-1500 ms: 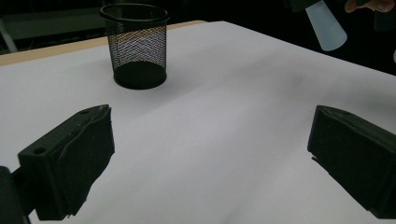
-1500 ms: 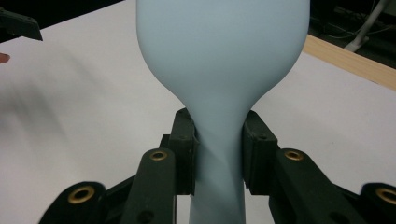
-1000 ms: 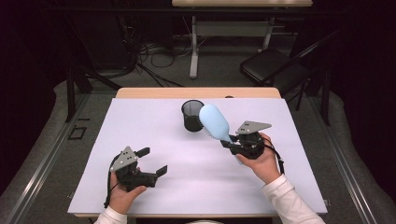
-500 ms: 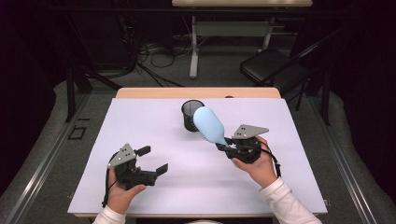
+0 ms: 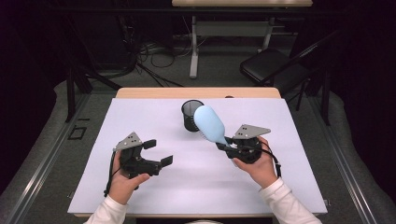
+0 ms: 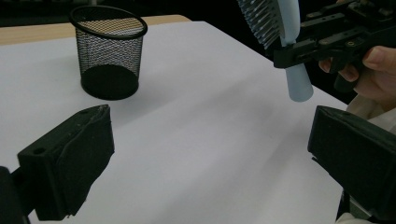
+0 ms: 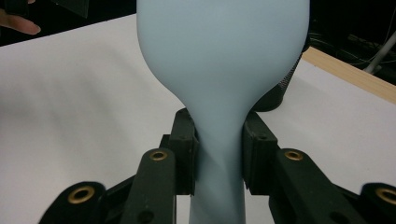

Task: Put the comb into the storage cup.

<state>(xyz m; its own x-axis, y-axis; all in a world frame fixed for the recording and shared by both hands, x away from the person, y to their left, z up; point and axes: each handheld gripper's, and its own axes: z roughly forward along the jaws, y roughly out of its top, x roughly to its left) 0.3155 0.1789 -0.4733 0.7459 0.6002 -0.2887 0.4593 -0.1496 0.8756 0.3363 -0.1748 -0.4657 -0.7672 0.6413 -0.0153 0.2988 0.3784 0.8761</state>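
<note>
Nearest to me, toward the front-left corner of the worktop (image 5: 140, 196), I have the left gripper (image 5: 159, 153) in my left hand (image 5: 122, 183), lifted a little off the white surface. Its jaws stand wide apart with nothing between them, and in the left gripper view I look straight through the gap to bare worktop.

Right of the middle and a little farther from the front edge, my right hand (image 5: 256, 164) holds the right gripper (image 5: 223, 144). Its jaws are narrowed and clamped on the handle of a pale blue hairbrush (image 5: 210, 124); in the right gripper view the pads press the neck of the handle from both sides. The brush is clear of the worktop, slanting up and away from the gripper toward the middle of the worktop, with its smooth back upward and its bristles facing down.

Beyond the brush head, near the middle of the far edge, a black mesh cup (image 5: 190, 115) stands upright and open. From above, the brush head overlaps the cup's right side; I cannot tell whether they touch.
</note>
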